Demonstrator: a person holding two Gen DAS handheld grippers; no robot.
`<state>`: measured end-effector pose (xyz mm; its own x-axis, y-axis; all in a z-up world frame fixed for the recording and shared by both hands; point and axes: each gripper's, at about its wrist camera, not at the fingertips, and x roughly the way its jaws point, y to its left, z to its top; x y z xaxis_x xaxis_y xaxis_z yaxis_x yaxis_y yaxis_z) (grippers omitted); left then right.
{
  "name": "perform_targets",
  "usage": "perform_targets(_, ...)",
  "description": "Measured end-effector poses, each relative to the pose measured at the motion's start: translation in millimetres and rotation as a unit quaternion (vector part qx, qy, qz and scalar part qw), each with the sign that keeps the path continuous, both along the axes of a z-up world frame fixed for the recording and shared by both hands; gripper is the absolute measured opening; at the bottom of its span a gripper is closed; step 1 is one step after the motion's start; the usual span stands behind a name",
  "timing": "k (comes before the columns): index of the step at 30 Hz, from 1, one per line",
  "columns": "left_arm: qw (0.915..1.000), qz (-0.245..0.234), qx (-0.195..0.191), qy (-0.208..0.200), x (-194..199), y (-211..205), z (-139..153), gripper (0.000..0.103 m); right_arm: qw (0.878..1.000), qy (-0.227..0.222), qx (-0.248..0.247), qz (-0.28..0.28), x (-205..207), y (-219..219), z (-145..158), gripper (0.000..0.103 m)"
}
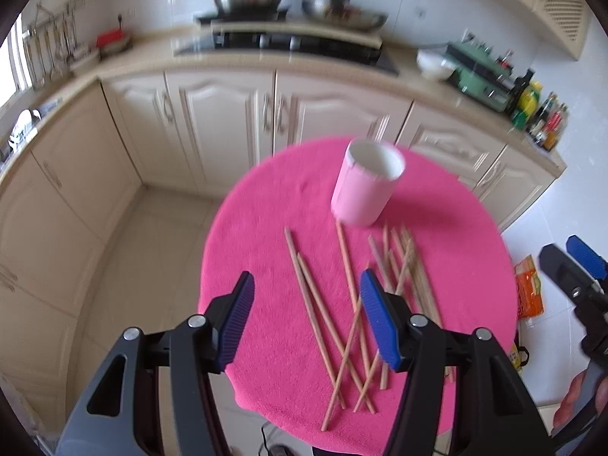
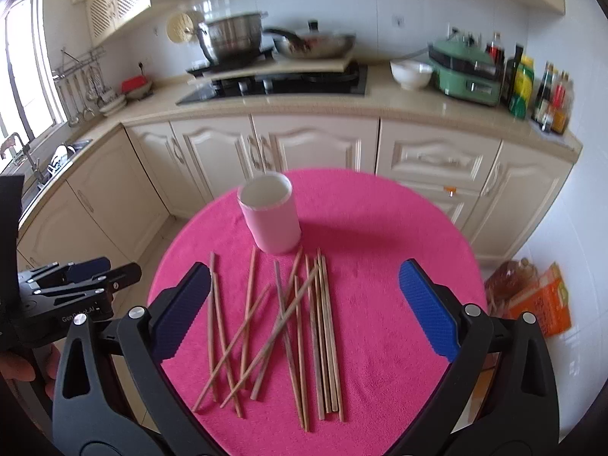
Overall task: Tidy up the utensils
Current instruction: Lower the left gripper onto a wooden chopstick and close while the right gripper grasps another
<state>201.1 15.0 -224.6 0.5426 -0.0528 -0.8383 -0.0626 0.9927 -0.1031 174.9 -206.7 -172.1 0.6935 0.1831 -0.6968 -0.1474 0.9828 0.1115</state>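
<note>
Several wooden chopsticks (image 2: 288, 326) lie scattered and crossed on a round table under a pink cloth (image 2: 380, 266). Behind them stands an upright pale pink cup (image 2: 271, 218), its inside white. In the left wrist view the same chopsticks (image 1: 342, 304) lie in front of the cup (image 1: 366, 184). My left gripper (image 1: 306, 315) hovers open above the near-left chopsticks, holding nothing. My right gripper (image 2: 304, 311) is open wide over the pile, also with nothing in it. Each gripper shows at the edge of the other's view: the right gripper (image 1: 581, 262), the left gripper (image 2: 98, 268).
Beige kitchen cabinets (image 2: 304, 144) and a counter run behind the table, with a hob, a steel pot (image 2: 231, 38), a pan, a white bowl and a green appliance (image 2: 465, 72). An orange box (image 2: 543, 300) and a bottle sit on the floor at the right. A sink is at the left.
</note>
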Motion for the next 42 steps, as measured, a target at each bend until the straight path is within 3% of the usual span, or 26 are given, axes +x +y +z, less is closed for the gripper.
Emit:
perform_targets(3, 0.9974, 0.014, 0.007, 0.07, 22.6, 2.6, -51.7, 0.058, 0.999, 0.04, -0.003, 0.002, 23.1, -7.6, -32.1, 0.097)
perform_targets(7, 0.9914, 0.018, 0.002, 0.13, 39.3, 3.4, -99.7, 0.058, 0.995, 0.098, -0.002, 0.01, 49.8, -15.3, -73.1, 0.092)
perform_targets(14, 0.9816, 0.031, 0.025, 0.187, 69.5, 4.1, -150.1, 0.058, 0.983, 0.179, -0.003, 0.04, 84.7, -16.0, -126.2, 0.071)
perform_targets(18, 0.9823, 0.028, 0.022, 0.184, 83.1, 1.5, -155.2, 0.058, 0.977, 0.209, -0.007, 0.049, 96.4, -12.6, -143.8, 0.053)
perform_targets(24, 0.977, 0.029, 0.049, 0.206, 101.4, -2.6, -166.4, 0.058, 0.97, 0.236, -0.027, 0.058, 108.0, -8.7, -160.7, 0.037)
perform_targets(29, 0.9772, 0.029, 0.039, 0.207, 103.8, 0.6, -169.7, 0.057, 0.964, 0.254, -0.044, 0.064, 110.9, -8.0, -172.2, 0.034)
perform_targets(37, 0.9773, 0.019, 0.043, 0.207, 111.6, 12.3, -168.5, 0.041, 0.958, 0.268, -0.073, 0.07, 112.0, -6.2, -181.8, 0.033)
perform_targets(39, 0.9771, 0.019, 0.043, 0.208, 113.4, 11.7, -165.7, 0.022, 0.956, 0.274, -0.079, 0.067, 111.1, -5.1, -181.9, 0.032)
perform_targets(42, 0.9774, 0.021, 0.037, 0.207, 115.1, 11.3, -156.1, 0.017, 0.954, 0.285, -0.067, 0.064, 115.9, -9.0, -185.8, 0.032)
